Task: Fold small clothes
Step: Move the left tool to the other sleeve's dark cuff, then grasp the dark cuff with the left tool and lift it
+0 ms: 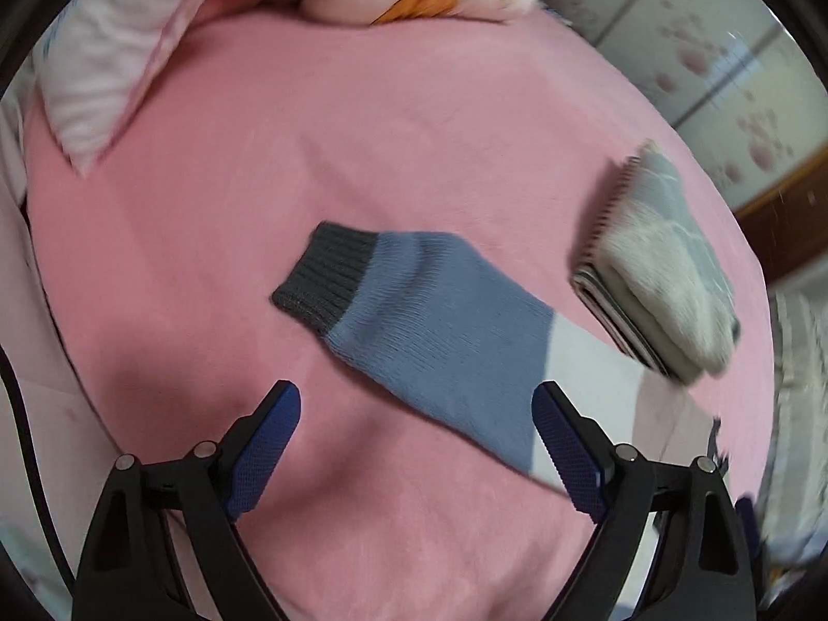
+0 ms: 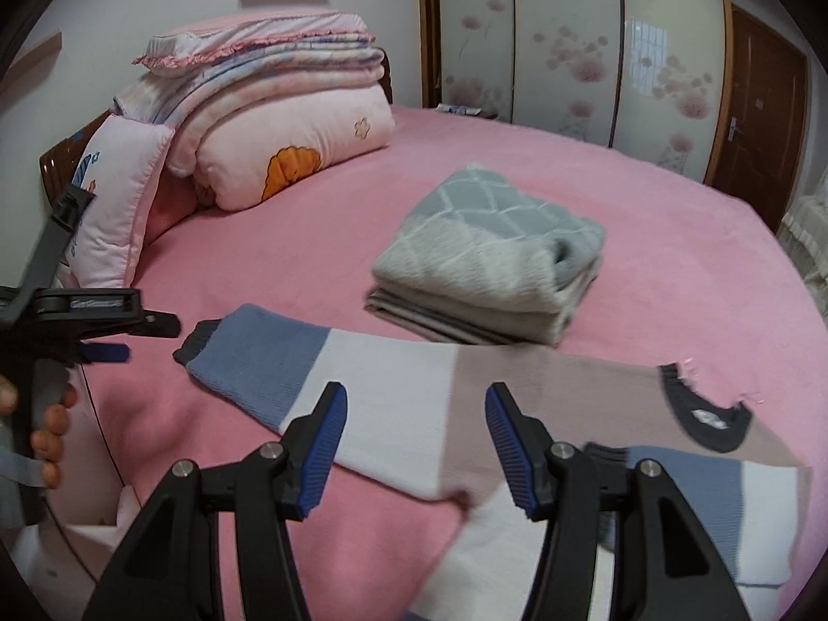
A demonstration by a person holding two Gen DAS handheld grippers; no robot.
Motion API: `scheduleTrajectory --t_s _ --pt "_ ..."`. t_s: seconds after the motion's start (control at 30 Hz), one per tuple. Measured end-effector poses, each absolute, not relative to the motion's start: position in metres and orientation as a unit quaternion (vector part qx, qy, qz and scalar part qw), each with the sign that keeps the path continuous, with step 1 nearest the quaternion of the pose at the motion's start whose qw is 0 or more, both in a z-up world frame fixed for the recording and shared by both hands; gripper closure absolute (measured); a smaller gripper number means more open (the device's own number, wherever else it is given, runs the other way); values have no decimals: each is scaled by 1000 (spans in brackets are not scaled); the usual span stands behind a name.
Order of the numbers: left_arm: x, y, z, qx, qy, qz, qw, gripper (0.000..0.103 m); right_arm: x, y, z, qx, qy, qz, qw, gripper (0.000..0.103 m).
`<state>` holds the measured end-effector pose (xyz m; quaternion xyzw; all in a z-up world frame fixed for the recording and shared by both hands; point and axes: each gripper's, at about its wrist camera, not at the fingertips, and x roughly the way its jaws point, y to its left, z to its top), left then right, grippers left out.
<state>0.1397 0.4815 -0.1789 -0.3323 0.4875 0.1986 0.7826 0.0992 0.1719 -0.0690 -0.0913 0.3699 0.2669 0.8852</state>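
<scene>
Clearly the step in hand is the first fold of the colour-block sweater (image 2: 414, 393), which lies spread on the pink bedsheet (image 2: 647, 238) with one sleeve stretched toward nine o'clock in the right wrist view; its dark cuff (image 1: 326, 274) sits at about ten o'clock from the left gripper (image 1: 416, 440), whose jaws stand spread wide with nothing pinched; the right gripper (image 2: 416, 445) hovers over the white and beige bands with its jaws partly apart, and I judge it empty too, since no cloth rises between the pads; to do this well, the left should come down on the cuff end and pinch both layers of knit, not the sheet beneath; the right would best pin or lift the sleeve near the shoulder, so the sleeve folds across the body in one flat sweep; keep clear of the folded grey stack (image 2: 491, 264) at twelve o'clock, which lies just beside the sleeve and could be dragged askew.
</scene>
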Motion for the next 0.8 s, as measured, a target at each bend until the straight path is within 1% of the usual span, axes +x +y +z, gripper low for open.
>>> scheduleTrajectory --t_s 0.13,0.2,0.43,0.53,0.57,0.6,0.63,0.67,0.7,0.73,0.77,0.8 --pt "149 497 -214 -387 501 211 745 17 103 178 -89 -93 388 262 879 47" --pt "149 499 -226 -416 502 216 727 22 105 176 -95 -92 395 259 877 47" --pt "147 513 -263 -513 481 242 668 22 105 167 -100 -88 398 250 878 47" --pt "152 515 -267 -518 479 250 663 22 103 163 -99 -90 396 249 879 47" --pt "154 514 -267 -515 478 252 665 24 102 162 -99 -90 395 249 880 47" --pt "157 515 -267 -512 475 254 669 35 101 161 -99 -90 395 249 880 47" --pt "160 513 -266 -503 475 255 675 43 101 161 -100 -89 396 249 879 47" --pt "163 513 -265 -495 477 254 681 57 101 159 -100 -88 397 248 879 47" --pt "166 512 -263 -484 480 255 686 69 101 157 -101 -86 399 247 879 47" --pt "168 510 -259 -471 479 254 696 77 100 155 -101 -85 401 245 879 47" --pt "169 508 -255 -464 476 248 705 91 100 153 -101 -84 402 244 879 47" --pt "170 507 -251 -455 473 242 715 93 99 151 -101 -83 401 242 879 47"
